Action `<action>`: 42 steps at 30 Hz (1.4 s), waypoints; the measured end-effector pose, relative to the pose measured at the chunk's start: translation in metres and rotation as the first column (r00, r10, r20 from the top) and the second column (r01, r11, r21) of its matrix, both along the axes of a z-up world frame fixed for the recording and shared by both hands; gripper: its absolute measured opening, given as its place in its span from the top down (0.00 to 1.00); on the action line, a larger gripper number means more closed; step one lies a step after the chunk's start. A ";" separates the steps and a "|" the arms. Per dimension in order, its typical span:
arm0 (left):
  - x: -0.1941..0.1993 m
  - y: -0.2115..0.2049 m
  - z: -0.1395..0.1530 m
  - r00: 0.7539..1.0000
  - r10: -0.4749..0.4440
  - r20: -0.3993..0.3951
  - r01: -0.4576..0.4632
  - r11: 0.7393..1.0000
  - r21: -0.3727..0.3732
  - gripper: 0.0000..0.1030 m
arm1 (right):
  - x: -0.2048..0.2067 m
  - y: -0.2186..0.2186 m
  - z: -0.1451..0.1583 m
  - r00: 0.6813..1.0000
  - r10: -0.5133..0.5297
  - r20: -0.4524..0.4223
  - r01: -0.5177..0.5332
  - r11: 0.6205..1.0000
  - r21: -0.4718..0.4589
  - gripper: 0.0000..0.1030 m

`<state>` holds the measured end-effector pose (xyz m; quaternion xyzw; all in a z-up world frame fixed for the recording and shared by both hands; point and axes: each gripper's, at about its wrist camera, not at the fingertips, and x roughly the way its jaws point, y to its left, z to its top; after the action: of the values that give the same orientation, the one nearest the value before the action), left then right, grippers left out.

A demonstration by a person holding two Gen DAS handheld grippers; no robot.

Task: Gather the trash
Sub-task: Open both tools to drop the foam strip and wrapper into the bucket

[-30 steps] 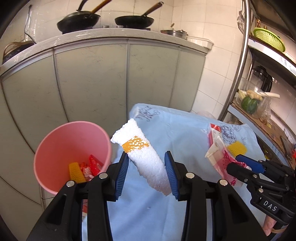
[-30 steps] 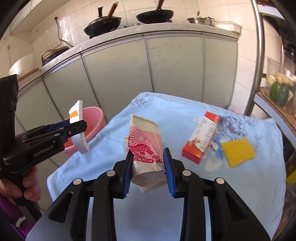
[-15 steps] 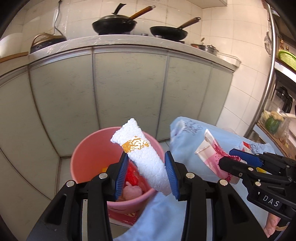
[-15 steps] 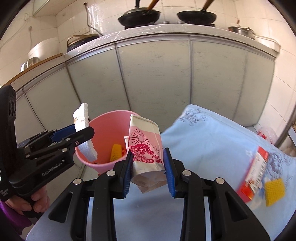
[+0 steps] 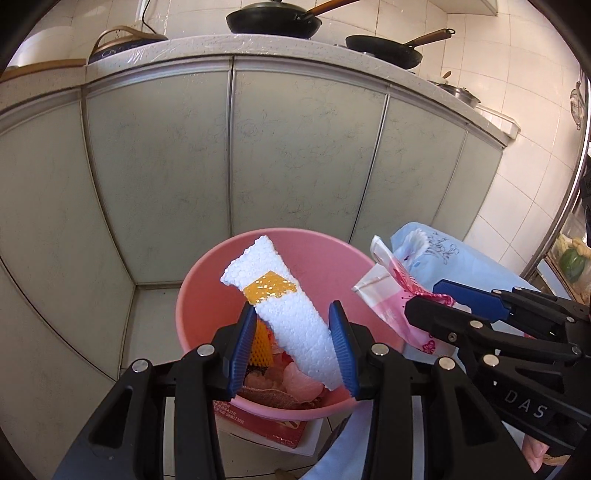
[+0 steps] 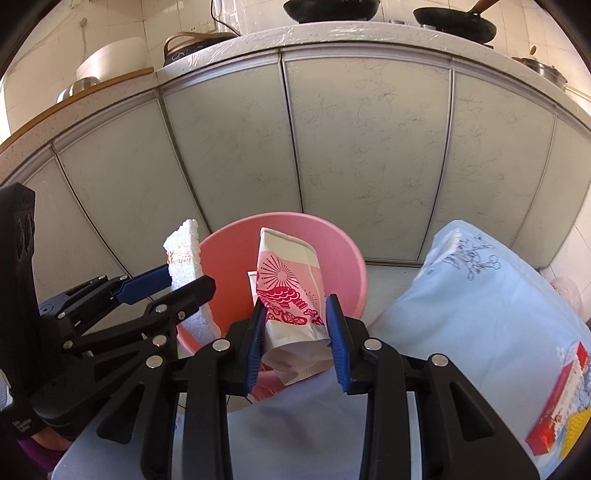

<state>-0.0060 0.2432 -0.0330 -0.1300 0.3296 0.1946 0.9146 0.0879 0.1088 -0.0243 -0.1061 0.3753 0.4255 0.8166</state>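
My left gripper (image 5: 293, 341) is shut on a white foam strip (image 5: 284, 306) with an orange patch and holds it over the pink bin (image 5: 201, 291), which has trash inside. My right gripper (image 6: 295, 334) is shut on a pink and white paper bag (image 6: 290, 291) and holds it above the bin's near rim (image 6: 354, 266). The right gripper with the bag (image 5: 391, 295) shows at the right of the left wrist view. The left gripper with the foam (image 6: 184, 254) shows at the left of the right wrist view.
The bin stands on the floor before grey cabinet doors (image 5: 229, 155) beside a table with a light blue cloth (image 6: 480, 314). A red box (image 6: 557, 410) and a yellow sponge (image 6: 576, 424) lie on the cloth at right. Pans sit on the counter (image 5: 273, 18).
Both grippers have swung left from over the table to over the pink bin, each still holding its item.
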 end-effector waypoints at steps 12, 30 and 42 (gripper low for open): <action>0.007 0.018 -0.018 0.998 0.050 -0.037 -0.051 0.998 -0.027 0.60 | 0.016 0.031 -0.010 0.999 0.011 -0.031 -0.011 1.000 -0.010 0.68; 0.002 0.023 -0.023 0.995 0.075 -0.058 -0.078 0.996 -0.049 0.53 | 0.017 0.037 -0.009 0.999 0.015 -0.038 -0.015 1.000 -0.004 0.67; -0.008 0.015 -0.007 0.996 0.081 -0.032 -0.082 0.996 -0.031 0.53 | 0.017 0.017 0.011 0.999 -0.004 -0.037 0.006 0.998 0.067 0.56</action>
<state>-0.0138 0.2585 -0.0396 -0.1553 0.3410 0.2284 0.8986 0.1045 0.1259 -0.0133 -0.0697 0.3762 0.4376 0.8137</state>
